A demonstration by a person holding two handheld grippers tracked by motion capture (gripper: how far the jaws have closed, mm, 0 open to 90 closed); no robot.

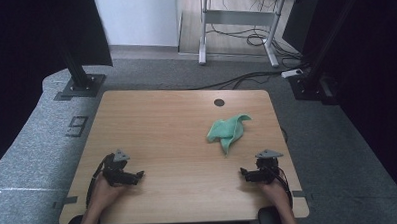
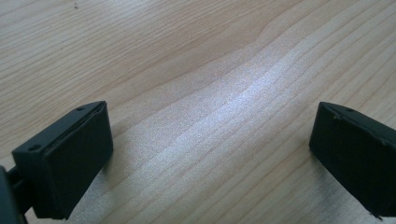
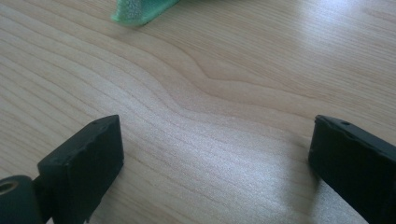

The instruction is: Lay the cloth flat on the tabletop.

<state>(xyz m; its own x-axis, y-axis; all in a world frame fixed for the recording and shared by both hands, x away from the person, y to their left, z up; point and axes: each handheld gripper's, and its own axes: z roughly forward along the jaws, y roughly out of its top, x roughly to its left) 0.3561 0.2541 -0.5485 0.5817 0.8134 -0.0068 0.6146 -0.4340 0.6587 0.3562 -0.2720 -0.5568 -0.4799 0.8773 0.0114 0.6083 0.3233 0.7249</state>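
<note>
A crumpled green cloth lies on the wooden table, right of centre. A corner of the cloth peeks in at the top of the right gripper view. My left gripper rests low over the front left of the table, held by a hand, jaws pointing right. Its jaws stand wide apart over bare wood, so it is open. My right gripper sits near the front right, just in front of the cloth, jaws pointing left. It too is open, with nothing between the jaws.
A round cable hole sits near the table's far edge. Black frame posts stand on the grey carpet beyond the table's far corners. A desk and floor cables lie farther back.
</note>
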